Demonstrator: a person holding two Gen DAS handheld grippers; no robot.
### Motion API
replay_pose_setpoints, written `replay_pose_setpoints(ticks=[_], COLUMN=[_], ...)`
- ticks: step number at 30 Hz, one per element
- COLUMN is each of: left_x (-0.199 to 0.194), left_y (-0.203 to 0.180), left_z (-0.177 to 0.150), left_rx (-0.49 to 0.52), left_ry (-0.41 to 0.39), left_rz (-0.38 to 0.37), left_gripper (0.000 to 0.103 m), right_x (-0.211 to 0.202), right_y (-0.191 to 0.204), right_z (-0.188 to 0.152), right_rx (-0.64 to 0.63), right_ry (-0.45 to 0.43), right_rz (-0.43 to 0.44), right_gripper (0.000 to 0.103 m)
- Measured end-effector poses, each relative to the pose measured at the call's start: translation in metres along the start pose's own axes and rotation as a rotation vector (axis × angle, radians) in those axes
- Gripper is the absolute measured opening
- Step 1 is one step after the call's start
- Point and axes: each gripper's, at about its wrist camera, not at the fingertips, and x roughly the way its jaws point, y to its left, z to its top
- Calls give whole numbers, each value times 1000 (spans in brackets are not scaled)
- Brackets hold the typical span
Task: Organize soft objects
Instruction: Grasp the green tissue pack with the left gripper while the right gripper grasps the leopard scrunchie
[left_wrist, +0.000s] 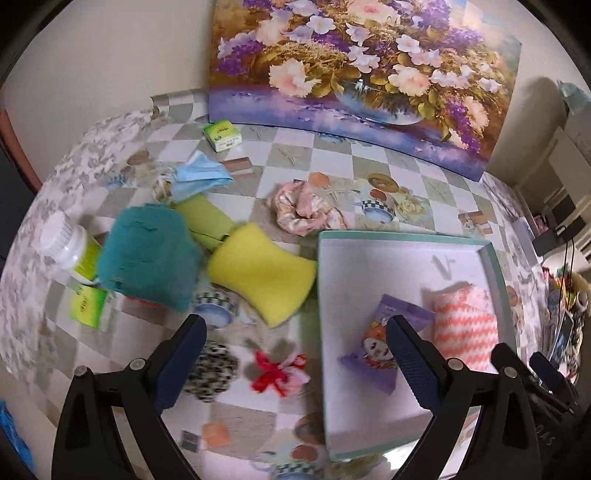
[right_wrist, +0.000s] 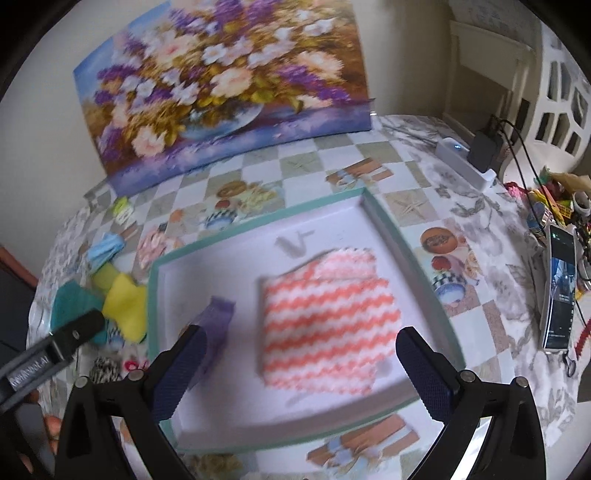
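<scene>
Across the left wrist view, the left hand-held gripper (left_wrist: 295, 354) hangs spread and empty above the tabletop (left_wrist: 369, 162) – soft things not yet sorted lie loose there: yellow sponge (left_wrist: 260, 273), teal towel (left_wrist: 147, 254), pink scrunchie (left_wrist: 304, 212). From the right wrist view, the right hand-held gripper (right_wrist: 301, 360) gapes wide, gripping nothing, over the tray (right_wrist: 417, 258) where the zigzag cloth (right_wrist: 325, 325) lies – apparently sorted. Labels are too blurred to read.

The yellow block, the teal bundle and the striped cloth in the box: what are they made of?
The yellow block looks like matte foam sponge: thick, with pinched sides. The teal bundle seems a fluffy towel or fleece, with fuzzy pile. The striped cloth looks like soft, folded microfibre, coral and white zigzag; blur leaves it uncertain.
</scene>
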Motion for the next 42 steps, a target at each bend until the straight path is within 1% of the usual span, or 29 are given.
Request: replay_pose_setpoints(ticks=[2,6,7,9,11,13,16,18,22,27,32,34,37,42], left_x=[-4,-15,-18,-25,-32,-37,-42,-40,-36,-32,-22,-15,-1,29], left_y=[10,35,40,54,69,80,98,113,142,173,193,199,203,210], left_z=[2,5,4,5,6,6,4,4,3,-2,-6,-7,-9,-9], left_rx=[17,43,42,26,9,0,2,-13,-78,-142,-196,-206,-194,-212], left_ry=[2,-13,-17,-31,-37,-43,-54,-46,-15,7,43,65,106,184], left_rz=[26,122,134,143,132,148,237,274,246,250,257,266,291,281], left_gripper=[98,98,98,98,98,98,98,98,98,98,98,98,98,98], right_x=[0,-2,-2,-2,-2,-1,2,3,10,18,27,31,37,51], right_y=[15,46,51,66,79,92,115,126,150,180,205,213,226,243], right_z=[-4,-13,-14,-19,-23,-28,-36,-40,-48,-61,-72,-76,-83,-92], right_rx=[-46,-127,-137,-164,-184,-210,-257,-269,-285,-343,-378,-397,-426,-468], right_ry=[14,30,32,44,52,63,85,97,141,169,199,206,223,254], right_rz=[10,55,66,95,114,131,159,177,234,239,256,256,254,247], right_gripper=[103,103,103,103,103,103,103,103,103,103,103,103,103,103])
